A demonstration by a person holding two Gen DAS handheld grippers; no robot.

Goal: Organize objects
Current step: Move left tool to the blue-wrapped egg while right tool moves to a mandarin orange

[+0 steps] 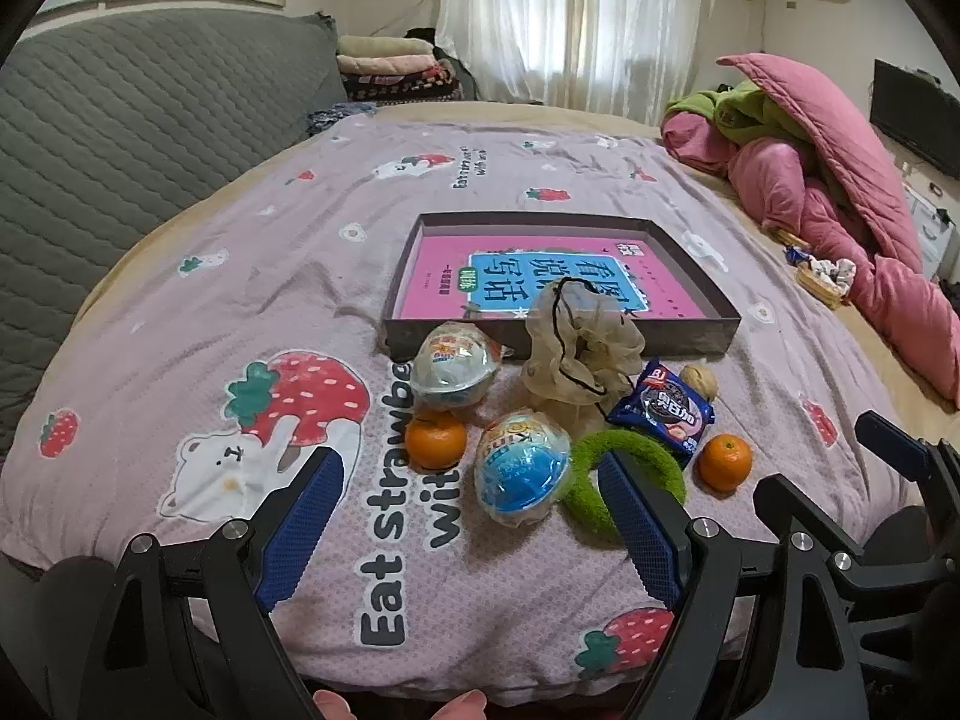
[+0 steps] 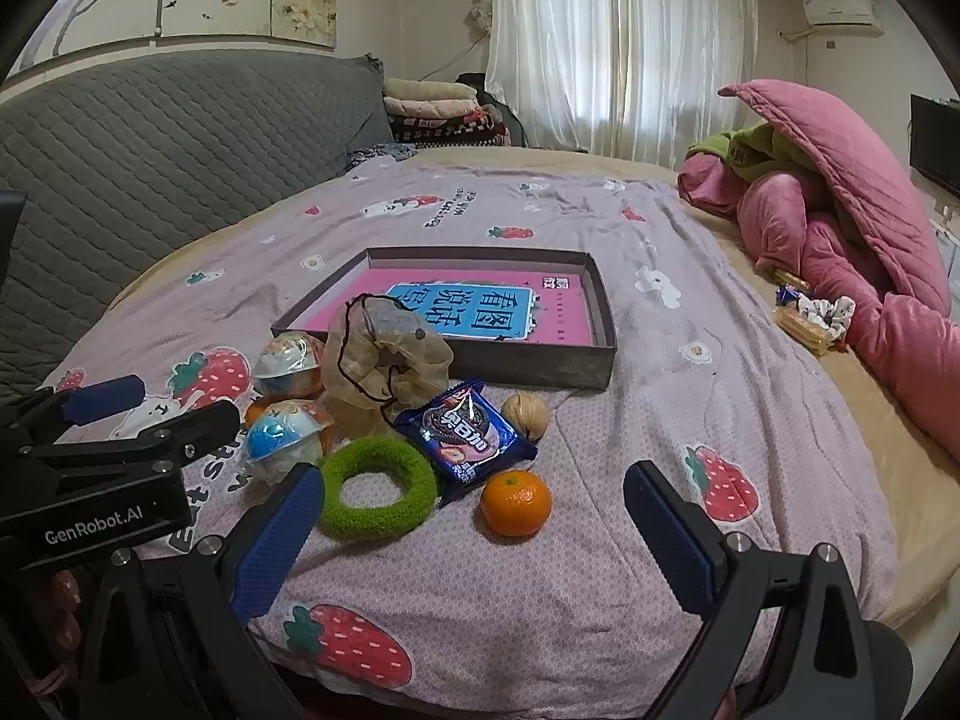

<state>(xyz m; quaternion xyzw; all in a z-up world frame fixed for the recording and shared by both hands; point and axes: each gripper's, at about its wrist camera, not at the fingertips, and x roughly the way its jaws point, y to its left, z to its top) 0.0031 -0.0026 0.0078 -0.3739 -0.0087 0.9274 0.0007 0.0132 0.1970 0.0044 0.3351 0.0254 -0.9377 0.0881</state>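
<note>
Both tongs (image 1: pixel 471 525) (image 2: pixel 474 531) wide open, empty, green ring (image 2: pixel 377 495) and tangerine (image 2: pixel 516 502) just beyond, perhaps untouched

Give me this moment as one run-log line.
left gripper: open, empty | right gripper: open, empty | box: holds only pink book | loose items: untouched

Soft daylight comes through the white curtain (image 1: pixel 570 18) at the far side of the bed (image 1: pixel 600 180), where the fabric glows almost washed out (the brightest patch in both views). Nearer the curtain the bedspread is evenly lit; away from it shadows stay faint and short. The fisheye bends the room's lines and blackens the corners. Focus is sharp, with slight plastic glare.
</note>
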